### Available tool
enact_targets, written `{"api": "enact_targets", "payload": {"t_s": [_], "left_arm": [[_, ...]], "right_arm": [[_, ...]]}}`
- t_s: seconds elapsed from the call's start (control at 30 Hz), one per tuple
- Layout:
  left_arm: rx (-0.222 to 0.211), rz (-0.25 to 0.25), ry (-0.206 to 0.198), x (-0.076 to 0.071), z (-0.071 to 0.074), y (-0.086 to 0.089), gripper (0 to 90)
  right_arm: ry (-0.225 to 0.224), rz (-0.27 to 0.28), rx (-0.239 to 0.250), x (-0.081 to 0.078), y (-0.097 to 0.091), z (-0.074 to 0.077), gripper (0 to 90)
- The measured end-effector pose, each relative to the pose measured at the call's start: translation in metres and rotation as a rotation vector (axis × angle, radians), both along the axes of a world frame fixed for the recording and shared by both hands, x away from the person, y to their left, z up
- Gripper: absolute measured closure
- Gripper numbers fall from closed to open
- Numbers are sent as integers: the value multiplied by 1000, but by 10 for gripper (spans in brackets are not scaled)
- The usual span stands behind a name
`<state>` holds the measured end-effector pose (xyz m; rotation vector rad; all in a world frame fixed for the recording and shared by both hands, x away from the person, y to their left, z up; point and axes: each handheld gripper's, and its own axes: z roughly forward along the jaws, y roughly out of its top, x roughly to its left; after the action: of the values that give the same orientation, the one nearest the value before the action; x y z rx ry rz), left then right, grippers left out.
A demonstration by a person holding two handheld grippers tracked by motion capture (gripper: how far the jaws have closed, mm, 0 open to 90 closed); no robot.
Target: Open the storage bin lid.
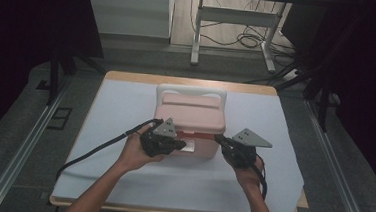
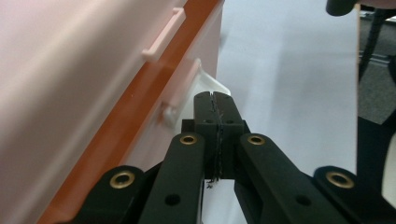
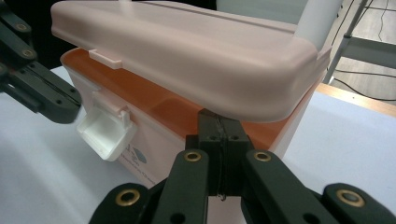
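Centrally in the high view, a pink box (image 1: 190,123) sits on the white-covered counter (image 1: 99,130), its lid (image 3: 187,51) slightly raised and white latch (image 3: 103,133) hanging open. The left tool (image 2: 215,100), jaws closed and empty, sits beside the latch; the right tool (image 3: 219,123), also closed, sits under the lid's lower-right corner.

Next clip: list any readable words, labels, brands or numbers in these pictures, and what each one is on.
None can be read.
A small dark printed mark sits on the front wall of the pink box, below the white latch; it is partly cut off and too blurred to read.
The lid shows no text.
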<state>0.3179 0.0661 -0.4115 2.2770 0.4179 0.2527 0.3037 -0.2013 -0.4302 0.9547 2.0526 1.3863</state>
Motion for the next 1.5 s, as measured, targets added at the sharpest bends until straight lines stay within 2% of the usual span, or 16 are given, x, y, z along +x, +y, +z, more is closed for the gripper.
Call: {"api": "enact_targets", "payload": {"t_s": [0.1, 0.57, 0.93, 1.2, 1.5], "left_arm": [[-16, 5, 12, 2, -3, -4, 900], [2, 23, 8, 6, -10, -9, 900], [-3, 11, 26, 8, -11, -8, 900], [-4, 10, 20, 8, -11, -8, 900], [-4, 8, 20, 8, -11, -8, 900]], "right_arm": [[-1, 1, -2, 0, 0, 0, 900], [-1, -2, -1, 0, -2, 2, 900], [-4, -7, -5, 2, -4, 5, 900], [-15, -2, -27, 8, -4, 19, 900], [-13, -4, -26, 21, -7, 36, 900]]}}
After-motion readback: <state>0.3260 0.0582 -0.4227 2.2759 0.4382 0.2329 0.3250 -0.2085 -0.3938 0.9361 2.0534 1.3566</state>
